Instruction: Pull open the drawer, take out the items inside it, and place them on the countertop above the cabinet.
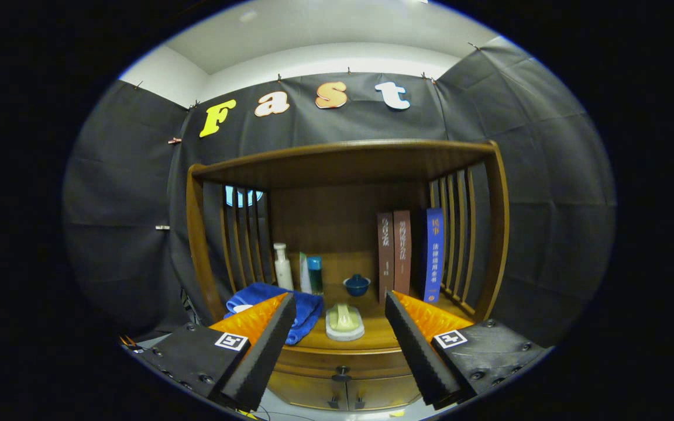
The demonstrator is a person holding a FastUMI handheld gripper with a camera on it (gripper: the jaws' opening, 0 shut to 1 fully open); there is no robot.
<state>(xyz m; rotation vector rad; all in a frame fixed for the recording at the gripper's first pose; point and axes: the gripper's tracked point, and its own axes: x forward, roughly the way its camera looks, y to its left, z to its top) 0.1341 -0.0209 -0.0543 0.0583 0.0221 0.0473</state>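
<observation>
Claw: the claw (340, 304) hangs released, its two black fingers (267, 345) spread wide apart and grasping nothing, in front of a wooden cabinet (346, 158).
Drawer: the drawer (341, 363) sits shut under the worktop edge, at 6 o'clock from the gap between the fingers, with a small dark knob (342, 371) at its middle.
Worktop: the worktop (372, 333) lies beyond the fingertips, inside the cabinet's slatted sides.
On the worktop: a pale green soap on a white dish (344, 322) straight ahead at 12 o'clock; a folded blue towel (305, 307) at 10 o'clock, partly behind the left finger.
Farther back: a white pump bottle (282, 266), a teal bottle (315, 273), a small blue lidded bowl (357, 285).
Books: three upright books (410, 254) at 1 o'clock.
</observation>
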